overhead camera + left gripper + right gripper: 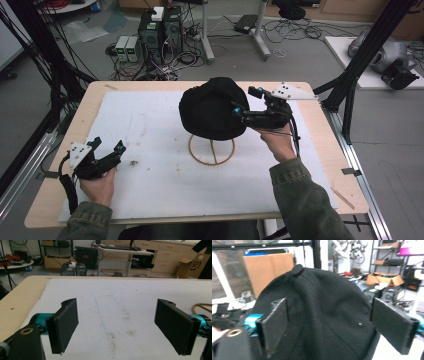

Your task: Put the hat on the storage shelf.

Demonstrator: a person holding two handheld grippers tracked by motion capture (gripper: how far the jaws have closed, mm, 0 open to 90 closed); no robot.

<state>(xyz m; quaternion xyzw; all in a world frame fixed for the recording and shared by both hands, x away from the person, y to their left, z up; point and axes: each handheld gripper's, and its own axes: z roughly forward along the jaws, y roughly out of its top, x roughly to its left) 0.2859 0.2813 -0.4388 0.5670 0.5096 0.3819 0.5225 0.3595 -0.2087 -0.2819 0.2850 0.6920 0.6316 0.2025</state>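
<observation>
A black cap (pixel 212 107) sits on a wooden stand whose ring base (pixel 211 150) rests on the white mat (pixel 150 120). My right gripper (pixel 245 100) is at the cap's right side, held level. In the right gripper view its jaws stand wide apart on either side of the cap (pixel 324 310), and the pads do not press on the fabric, so my right gripper (pixel 329 302) is open. My left gripper (pixel 108 145) rests low at the mat's left front. In its own view my left gripper (pixel 117 302) is open, with bare mat between the jaws.
The mat covers most of a wooden table (pixel 320 145). A curve of the stand's ring (pixel 200 306) shows at the right of the left gripper view. Black frame posts (pixel 350 75) stand beside the table, with computers and cables (pixel 160 35) on the floor beyond.
</observation>
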